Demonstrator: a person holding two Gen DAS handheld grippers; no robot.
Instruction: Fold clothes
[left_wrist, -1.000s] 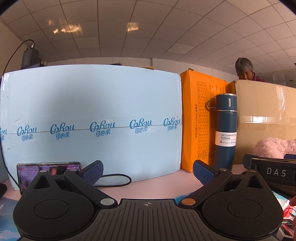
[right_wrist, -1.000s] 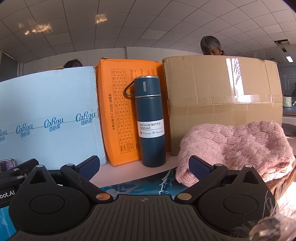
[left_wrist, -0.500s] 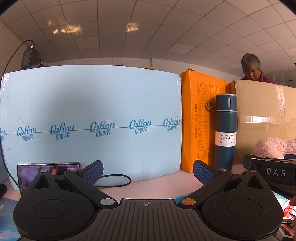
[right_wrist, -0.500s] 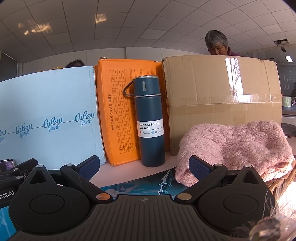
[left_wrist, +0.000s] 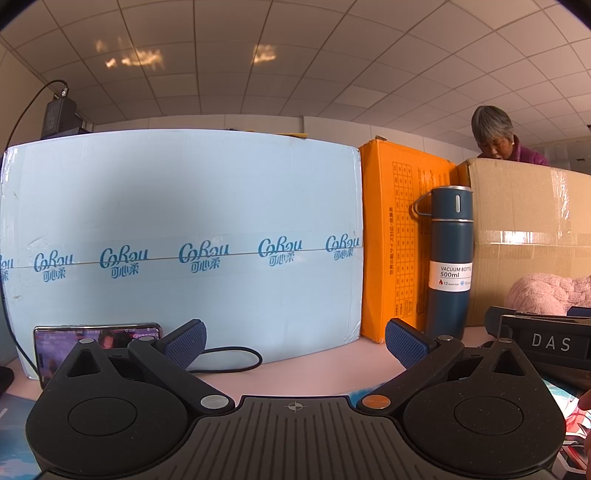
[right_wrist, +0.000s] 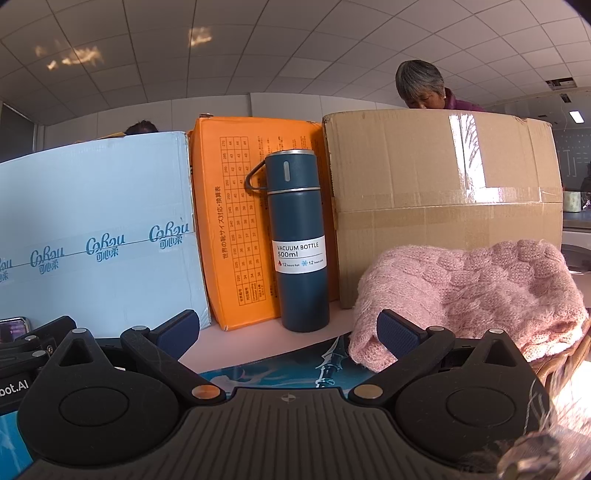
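A pink knitted sweater (right_wrist: 472, 295) lies bunched in a wicker basket (right_wrist: 561, 354) at the right of the table; it also shows in the left wrist view (left_wrist: 543, 291) at the far right. My right gripper (right_wrist: 288, 332) is open and empty, low over the table, its right finger just in front of the sweater's near edge. My left gripper (left_wrist: 295, 343) is open and empty, low over the pink table, facing a light blue box. The right gripper's body (left_wrist: 543, 343) shows at the right of the left wrist view.
A light blue carton (left_wrist: 184, 236), an orange carton (right_wrist: 236, 221) and a brown cardboard box (right_wrist: 443, 199) stand in a row at the back. A dark blue vacuum bottle (right_wrist: 301, 243) stands before them. A phone (left_wrist: 96, 339) with a black cable leans on the blue carton. A person (right_wrist: 424, 86) is behind the boxes.
Both grippers stay still and open. The person behind the boxes has shifted and leaned down a little.
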